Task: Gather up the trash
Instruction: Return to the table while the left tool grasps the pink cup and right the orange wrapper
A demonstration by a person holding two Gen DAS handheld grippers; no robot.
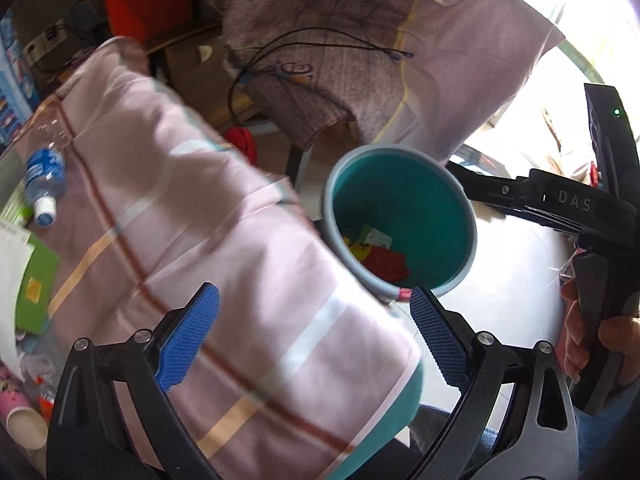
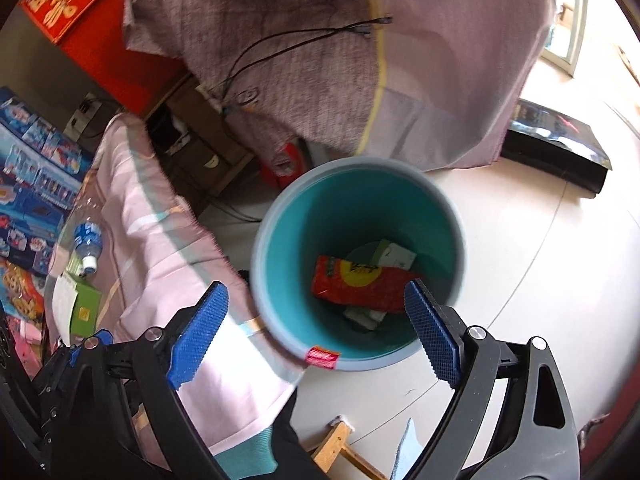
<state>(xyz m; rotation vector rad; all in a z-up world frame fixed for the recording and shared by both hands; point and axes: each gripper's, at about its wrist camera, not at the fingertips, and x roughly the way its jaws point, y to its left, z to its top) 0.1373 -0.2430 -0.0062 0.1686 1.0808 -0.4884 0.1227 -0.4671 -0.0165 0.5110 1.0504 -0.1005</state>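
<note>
The table point(image 2: 168, 248), draped in a pink striped cloth, fills my left side, and the teal bin point(image 2: 440, 208) stands on the pale floor point(image 2: 540, 280) just beside its edge, close enough that I can drop things in without walking. I hold my right gripper point(image 2: 316, 320) over the bin's mouth with its blue pads spread wide and nothing between them, looking straight down the opening. Inside, at the bottom, lies a red snack wrapper point(image 2: 360, 284) on top of some pale cartons, so part of the trash is already collected. My left gripper point(image 1: 316, 332) hangs over the table's near edge, likewise spread and empty, I judge ready to reach back for more. Over on the table's far side lie a plastic bottle point(image 1: 45, 178), a green box point(image 1: 38, 284) and a pink paper cup point(image 1: 20, 412), likely the pieces left to fetch.
</note>
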